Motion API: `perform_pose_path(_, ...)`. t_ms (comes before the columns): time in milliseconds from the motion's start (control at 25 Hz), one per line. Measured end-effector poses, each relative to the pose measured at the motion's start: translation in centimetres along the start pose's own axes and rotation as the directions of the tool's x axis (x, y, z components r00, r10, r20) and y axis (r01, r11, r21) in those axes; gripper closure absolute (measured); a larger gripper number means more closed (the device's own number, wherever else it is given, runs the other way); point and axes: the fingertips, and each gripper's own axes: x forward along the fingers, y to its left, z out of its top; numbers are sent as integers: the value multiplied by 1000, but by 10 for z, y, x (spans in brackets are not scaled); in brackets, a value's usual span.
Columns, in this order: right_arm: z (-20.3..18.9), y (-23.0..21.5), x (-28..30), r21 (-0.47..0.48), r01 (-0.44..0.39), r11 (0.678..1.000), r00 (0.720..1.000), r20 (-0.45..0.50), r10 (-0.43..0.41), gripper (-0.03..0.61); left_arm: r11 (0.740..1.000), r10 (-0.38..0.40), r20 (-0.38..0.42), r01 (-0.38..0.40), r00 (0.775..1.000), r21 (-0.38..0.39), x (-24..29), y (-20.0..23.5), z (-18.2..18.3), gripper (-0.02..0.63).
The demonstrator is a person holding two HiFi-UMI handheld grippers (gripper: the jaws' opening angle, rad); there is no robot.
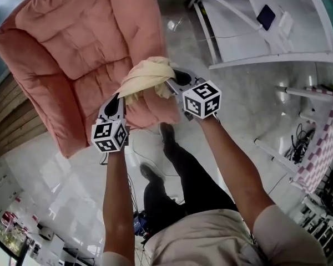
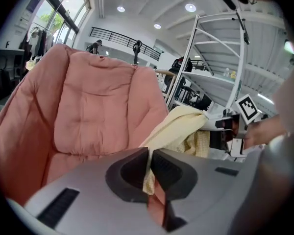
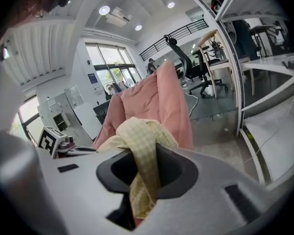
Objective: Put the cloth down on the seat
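Cloth (image 1: pixel 147 75) slung between grippers above seat's (image 1: pixel 72 65) front edge; left gripper (image 1: pixel 120 98) pinches one end tightly; right gripper (image 1: pixel 173 83), slightly parted, clasps other.

The chair (image 1: pixel 83 54) fills the upper left of the head view. The cloth (image 1: pixel 147 76) hangs at centre frame, over the chair's front edge. It spans from the left gripper (image 1: pixel 117 100) at its lower left to the right gripper (image 1: pixel 172 83) at its right, and each end sits between that gripper's jaws. A rack (image 1: pixel 244 37) stands at upper right. Cables (image 1: pixel 299 140) lie on the floor (image 1: pixel 72 176) at the right edge. The person's legs (image 1: pixel 177 165) stand below centre, in front of the chair.
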Motion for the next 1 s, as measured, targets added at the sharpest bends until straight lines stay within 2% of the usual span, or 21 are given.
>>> perform_pose_path(200, -37, -10, 19, 36, -1, 999, 998, -56, 3, 495, 1000, 7, -59, -8, 998, -24, 15, 9, -29, 600)
perform_pose_path(520, -62, -14, 29, -52, 7, 999, 995, -102, -12, 486, 999, -48, -174, 48, 984, -8, 20, 7, -57, 598)
perform_pose_path(720, -61, -4, 22, -72, -16, 997, 990, -144, 5, 389, 994, -103, -206, 110, 973, 21, 8, -3, -59, 595)
perform_pose_path(800, -60, 0, 18, -78, -14, 997, 987, -161, 2, 356, 991, -118, -223, 130, 968, 38, 1, -5, -59, 566)
perform_pose_path(920, -57, 6, 10, -85, -10, 996, 983, -181, -6, 317, 987, -139, -241, 155, 961, 47, -12, -7, -54, 446)
perform_pose_path(1000, -54, 12, 3, -91, -11, 996, 981, -191, -7, 302, 985, -144, -240, 162, 960, 55, -22, -7, -47, 440)
